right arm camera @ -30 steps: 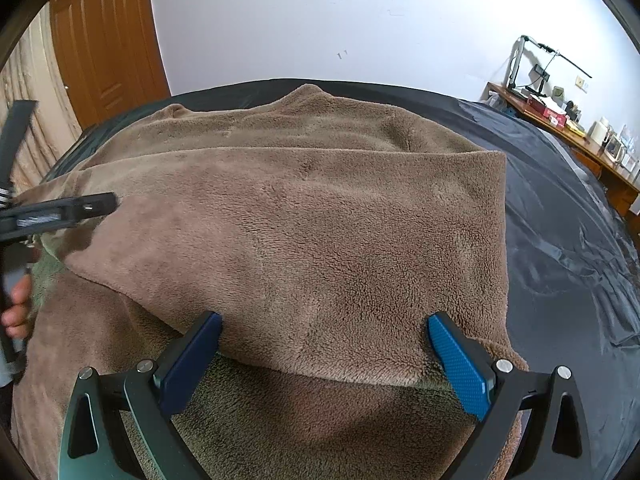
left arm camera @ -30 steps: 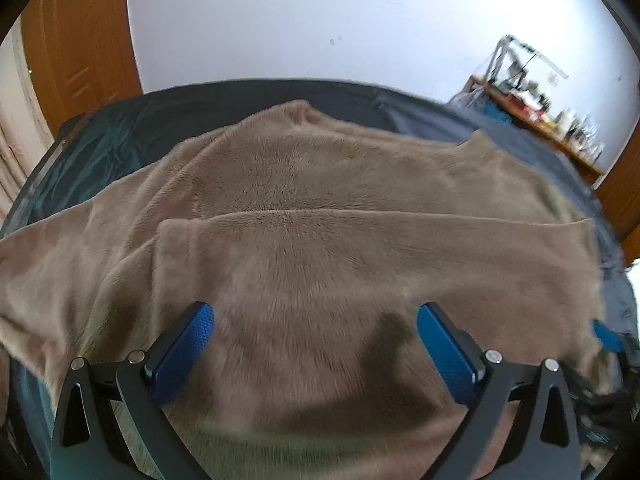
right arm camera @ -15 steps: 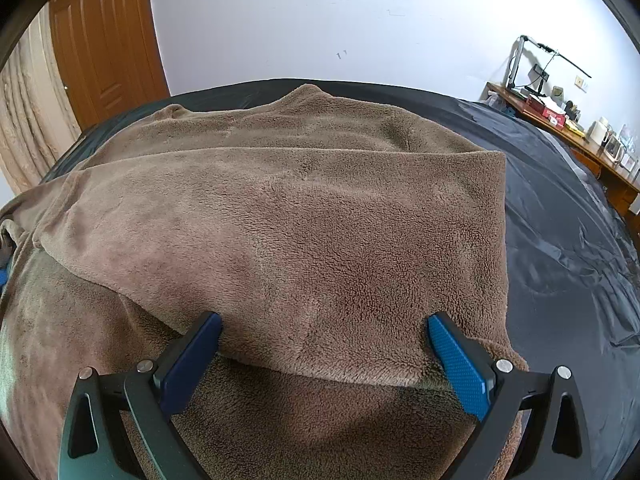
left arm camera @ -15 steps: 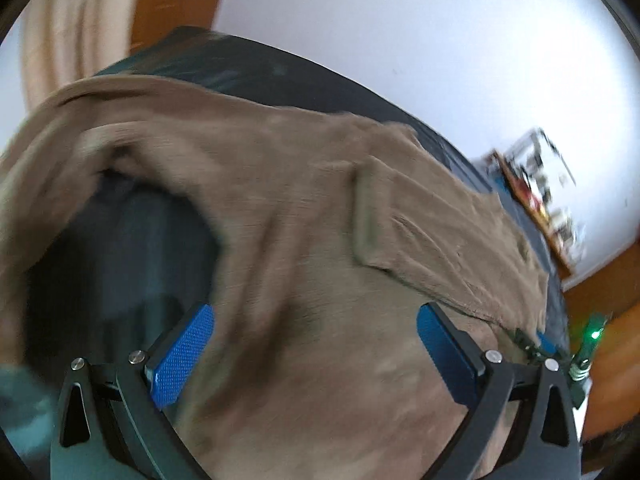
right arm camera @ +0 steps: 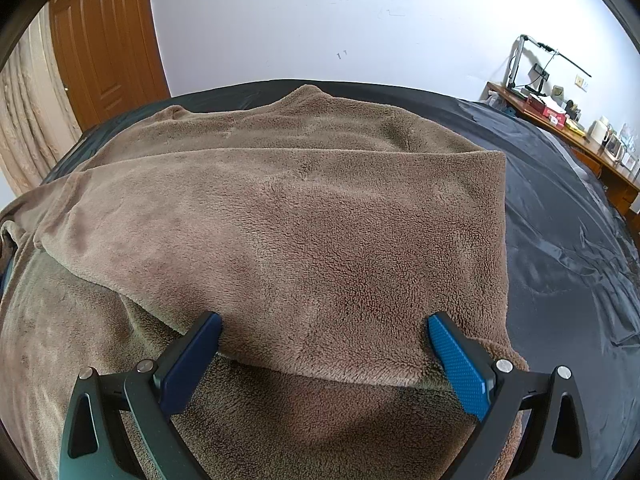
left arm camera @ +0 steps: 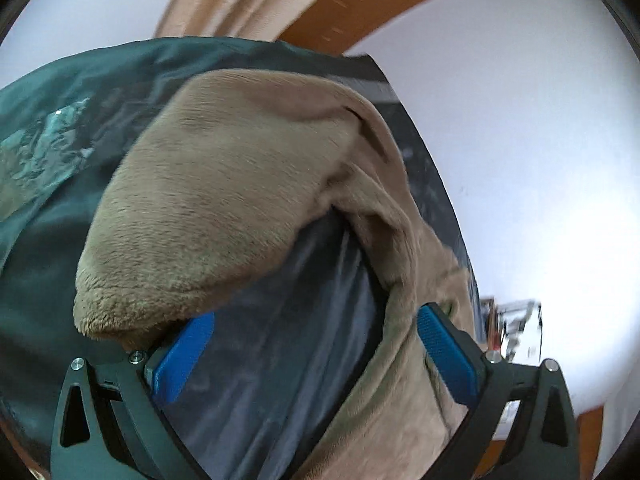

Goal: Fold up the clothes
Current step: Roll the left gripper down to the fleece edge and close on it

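Note:
A brown fleece garment [right arm camera: 304,216] lies spread on a dark bed, its near part folded back over itself. My right gripper [right arm camera: 324,360] is open just above the folded edge, holding nothing. In the left wrist view a sleeve of the garment [left arm camera: 224,208] lies stretched out over the dark sheet, its cuff end by my left finger. My left gripper [left arm camera: 316,356] is open and empty, with the sleeve at its left finger and the garment's body [left arm camera: 404,400] at its right finger.
The dark satin sheet [right arm camera: 568,240] covers the bed. A wooden door [right arm camera: 104,52] and a curtain [right arm camera: 24,128] stand at the left. A desk with small items [right arm camera: 560,116] stands against the white wall at the right.
My left gripper has swung left, from above the garment's middle to the sleeve at the bed's left side, and left the right wrist view. My right gripper has stayed still.

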Action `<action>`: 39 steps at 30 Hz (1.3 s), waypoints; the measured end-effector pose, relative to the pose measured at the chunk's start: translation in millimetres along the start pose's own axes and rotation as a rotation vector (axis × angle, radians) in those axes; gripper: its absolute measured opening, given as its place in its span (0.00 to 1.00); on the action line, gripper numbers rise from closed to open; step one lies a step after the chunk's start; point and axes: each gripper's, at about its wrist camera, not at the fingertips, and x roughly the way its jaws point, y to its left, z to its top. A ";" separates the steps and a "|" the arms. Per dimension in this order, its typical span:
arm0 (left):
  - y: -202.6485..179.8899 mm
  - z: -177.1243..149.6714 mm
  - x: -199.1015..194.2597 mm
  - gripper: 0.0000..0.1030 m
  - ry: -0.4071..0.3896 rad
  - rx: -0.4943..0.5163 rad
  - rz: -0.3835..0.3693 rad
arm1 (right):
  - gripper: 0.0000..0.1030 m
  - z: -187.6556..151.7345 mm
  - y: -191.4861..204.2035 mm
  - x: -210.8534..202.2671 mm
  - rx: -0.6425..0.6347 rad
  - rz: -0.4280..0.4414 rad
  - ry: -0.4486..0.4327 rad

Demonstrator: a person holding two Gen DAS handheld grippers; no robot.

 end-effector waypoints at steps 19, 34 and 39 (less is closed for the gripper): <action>40.9 58.8 -6.1 0.80 -0.136 -0.202 0.014 | 1.00 -0.2 -0.6 0.5 0.004 0.004 -0.001; 29.1 76.9 6.0 0.10 -0.142 -0.217 0.071 | 1.00 -1.0 -0.9 0.2 0.005 0.005 -0.002; -6.2 84.3 -1.8 0.09 -0.214 -0.104 0.102 | 1.00 -1.0 -0.9 0.1 0.005 0.006 -0.002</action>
